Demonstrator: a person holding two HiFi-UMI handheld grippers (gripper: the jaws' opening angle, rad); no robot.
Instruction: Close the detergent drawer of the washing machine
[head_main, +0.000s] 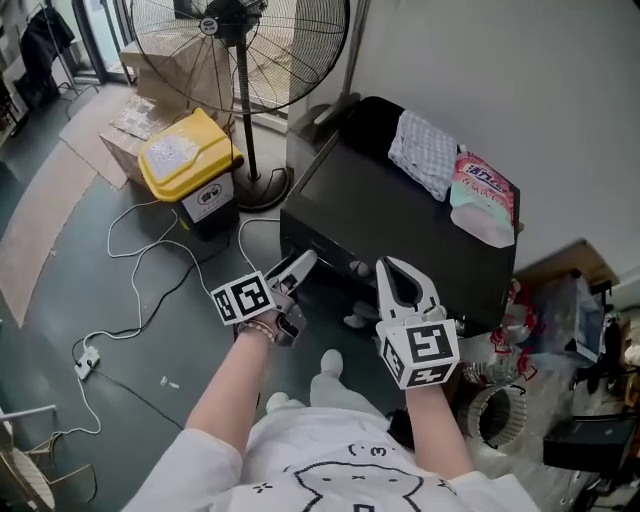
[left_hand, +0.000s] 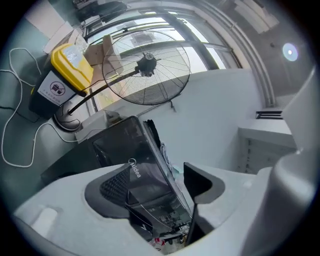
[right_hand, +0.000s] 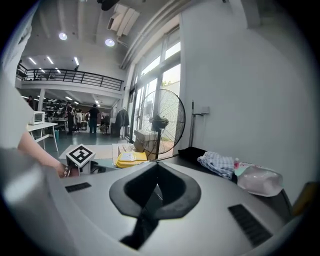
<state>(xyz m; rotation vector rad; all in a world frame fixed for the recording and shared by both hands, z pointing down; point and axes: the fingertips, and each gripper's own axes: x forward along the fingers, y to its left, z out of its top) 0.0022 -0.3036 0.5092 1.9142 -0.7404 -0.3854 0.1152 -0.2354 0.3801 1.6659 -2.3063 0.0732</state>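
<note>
Washing machine (head_main: 400, 215) sits centre frame in the head view: a boxy black cabinet with a glossy, smooth top and front. I can't pick out the detergent drawer itself on the dark front panel. The left gripper (head_main: 300, 265) has its tips right at the left end of that panel. In the left gripper view the left gripper (left_hand: 157, 192) has its jaws spread, holding nothing, with the shiny black face of the machine showing through the gap. Right gripper (head_main: 388, 268) is centre-right, in front of the machine, and points up-frame at it. In the right gripper view the right gripper (right_hand: 154, 187) is clenched, ribbed dark pads meeting in one line with nothing between them. Both forearms come up from the bottom edge, the left angled toward the upper left, the right nearly straight up-frame. On the machine top, upper right, lie a crumpled checked cloth (head_main: 425, 150) and, beside it, a soft pink-and-white plastic pouch (head_main: 482, 200). Upper left: a yellow-lidded bin (head_main: 185, 155) and a round wire-cage fan (head_main: 240, 45). A thin white cable (head_main: 130, 250) loops across the dark floor at left.
</note>
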